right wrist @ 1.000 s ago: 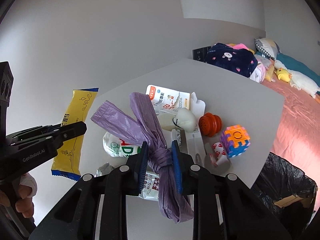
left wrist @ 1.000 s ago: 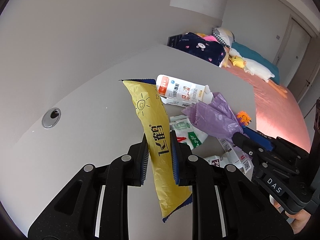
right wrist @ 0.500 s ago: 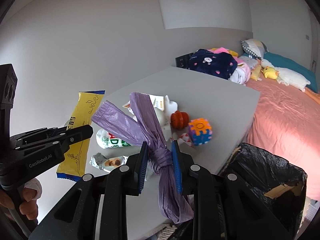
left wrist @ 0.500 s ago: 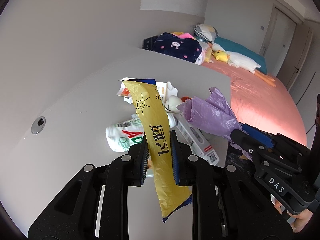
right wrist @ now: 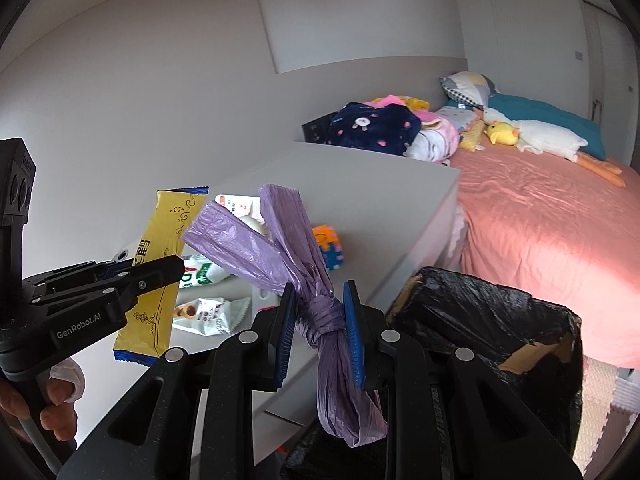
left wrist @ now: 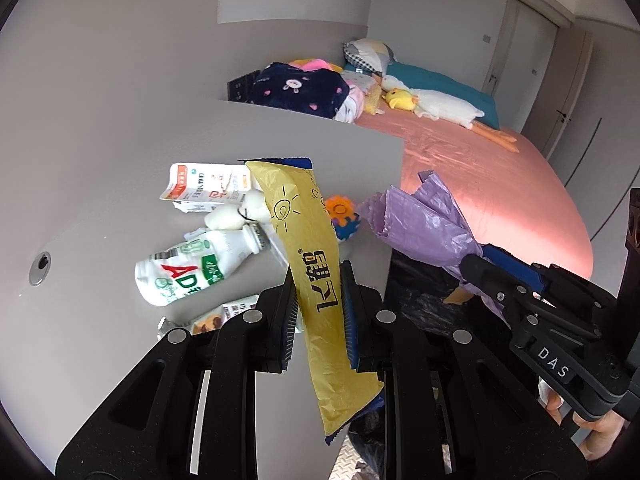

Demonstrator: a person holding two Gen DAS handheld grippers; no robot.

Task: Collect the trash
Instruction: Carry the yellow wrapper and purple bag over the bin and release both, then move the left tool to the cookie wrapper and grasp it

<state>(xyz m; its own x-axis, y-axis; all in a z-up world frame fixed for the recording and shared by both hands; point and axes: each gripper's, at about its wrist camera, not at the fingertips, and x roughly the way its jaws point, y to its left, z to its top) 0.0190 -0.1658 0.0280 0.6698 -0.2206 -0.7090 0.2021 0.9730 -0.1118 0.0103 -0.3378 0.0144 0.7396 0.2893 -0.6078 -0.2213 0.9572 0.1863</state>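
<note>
Left wrist view: left gripper point(left wrist: 319, 312) clamped on yellow wrapper point(left wrist: 310, 264), held upright above the grey table point(left wrist: 100, 168) edge | right gripper point(right wrist: 320, 322) clamped on the knot of a purple bag point(right wrist: 280, 248) | black-lined bin point(right wrist: 500, 320) at 3 o'clock of the right gripper | AD bottle point(left wrist: 188, 272) at 9 o'clock of the wrapper, lying on table
</note>
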